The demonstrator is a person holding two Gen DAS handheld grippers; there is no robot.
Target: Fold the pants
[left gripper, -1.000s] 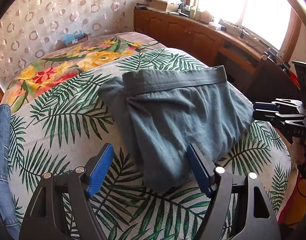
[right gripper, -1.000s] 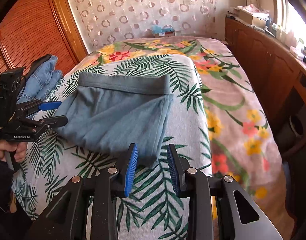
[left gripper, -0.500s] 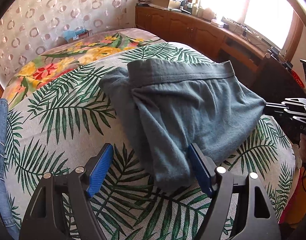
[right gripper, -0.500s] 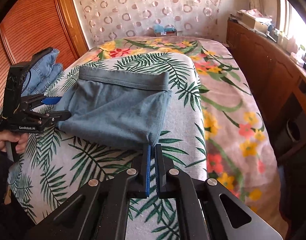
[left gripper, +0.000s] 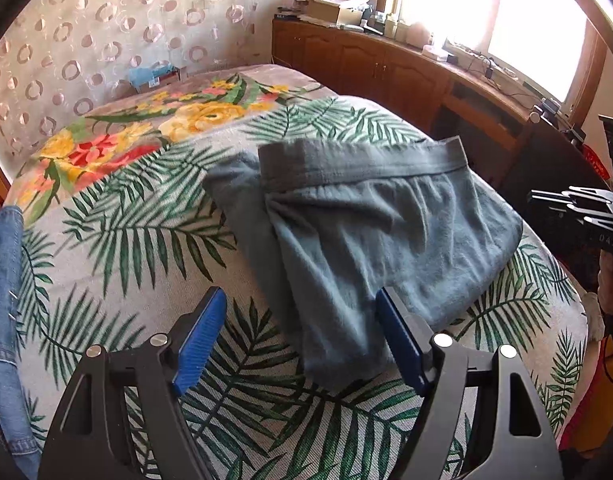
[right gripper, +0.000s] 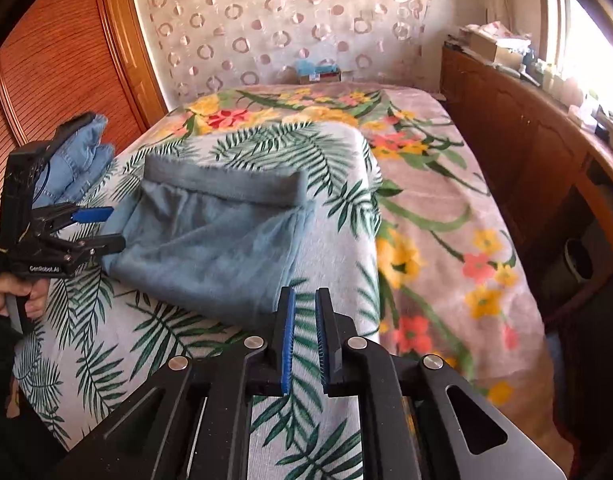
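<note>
The grey-blue pants (left gripper: 378, 232) lie folded in a thick bundle on the palm-leaf sheet, waistband at the far side; they also show in the right wrist view (right gripper: 214, 240). My left gripper (left gripper: 302, 336) is open wide, its fingers either side of the bundle's near corner, a little above it. It shows in the right wrist view (right gripper: 102, 228) at the bundle's left edge. My right gripper (right gripper: 303, 336) has its jaws slightly apart, holding nothing, just off the bundle's near right corner. It shows at the right edge of the left wrist view (left gripper: 578, 208).
The palm-leaf sheet (left gripper: 138, 240) lies over a floral blanket (right gripper: 446, 240) on the bed. Folded blue jeans (right gripper: 82, 156) lie at the bed's left side. A wooden sideboard (left gripper: 406, 76) with clutter runs under the window on the right. A wooden wardrobe (right gripper: 46, 80) stands left.
My right gripper shut beside the bundle's corner, then opened a little and drew back. The left gripper stayed open and shifted slightly towards the bundle.
</note>
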